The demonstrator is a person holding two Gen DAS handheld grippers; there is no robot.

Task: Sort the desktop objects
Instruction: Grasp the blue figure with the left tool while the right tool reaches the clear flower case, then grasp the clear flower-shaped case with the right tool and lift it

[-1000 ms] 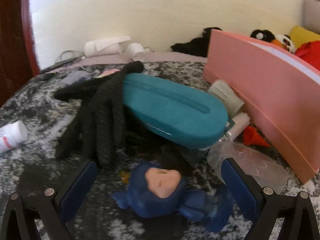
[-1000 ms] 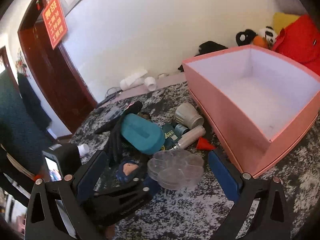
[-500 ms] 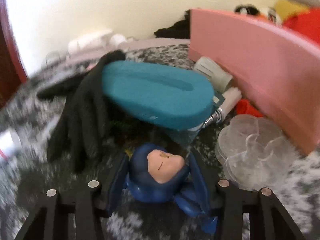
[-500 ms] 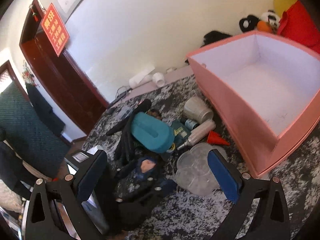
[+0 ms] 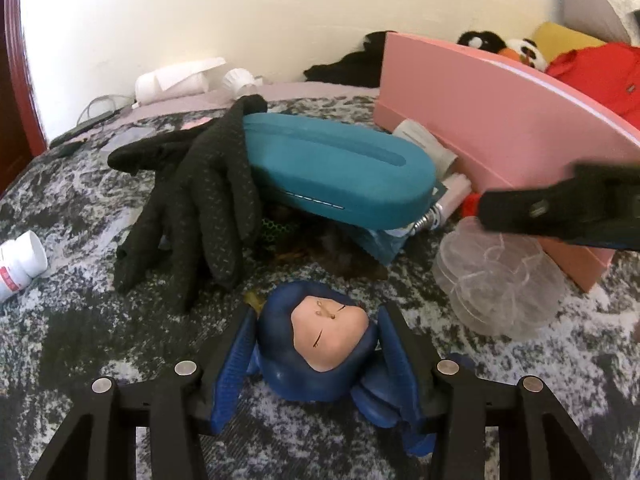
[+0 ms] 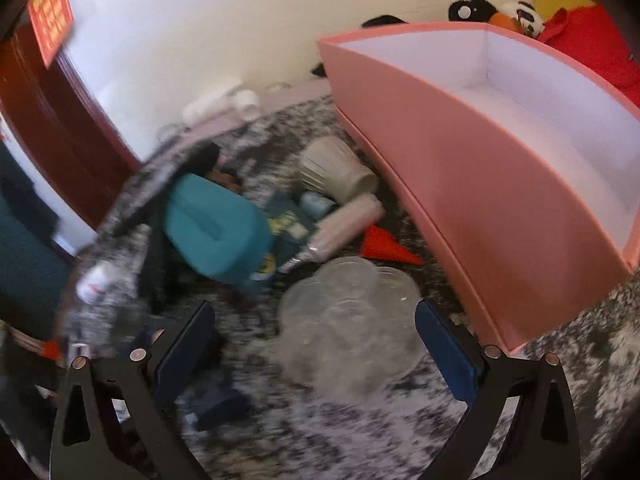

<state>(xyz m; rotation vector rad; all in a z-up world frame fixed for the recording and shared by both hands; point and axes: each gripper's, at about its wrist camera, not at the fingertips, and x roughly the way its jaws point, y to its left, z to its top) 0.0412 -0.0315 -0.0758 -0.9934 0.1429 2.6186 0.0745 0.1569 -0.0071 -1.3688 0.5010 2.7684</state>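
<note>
A: How far along is the sorting looking?

B: Not far, as a judgement. The pink box (image 6: 472, 208) is sitting to the right of the right tongs (image 6: 316, 344), and the part of its white inside that is showing is holding nothing. The clutter is lying on the bench (image 5: 72, 320) ahead of both tongs: the glove (image 5: 192, 204), the teal case (image 5: 340, 176), a cup (image 6: 336, 170), a tube (image 6: 340, 232), a red cone (image 6: 386, 246) and the clear tray (image 6: 348, 320).

A: And the tongs themselves?

B: The left tongs (image 5: 316, 356) are pinching the blue doll (image 5: 320, 344) by its head, pads pressing on both sides. The doll is sitting low over the bench; whether it is being lifted is not showing. The right tongs are standing wide apart, gripping nothing, with the tray lying between and just ahead of the fingers.

A: What is differing from a second ago?

B: Then the left tongs were spread, with the doll lying loose between them; half a second ago they were closing on it. The right tongs have swung nearer the tray, and their view is blurring on the left side. One arm of the right tongs is now crossing the left view over the tray.

A: So what is remaining?

B: Seemingly everything on the bench, doll included.
</note>
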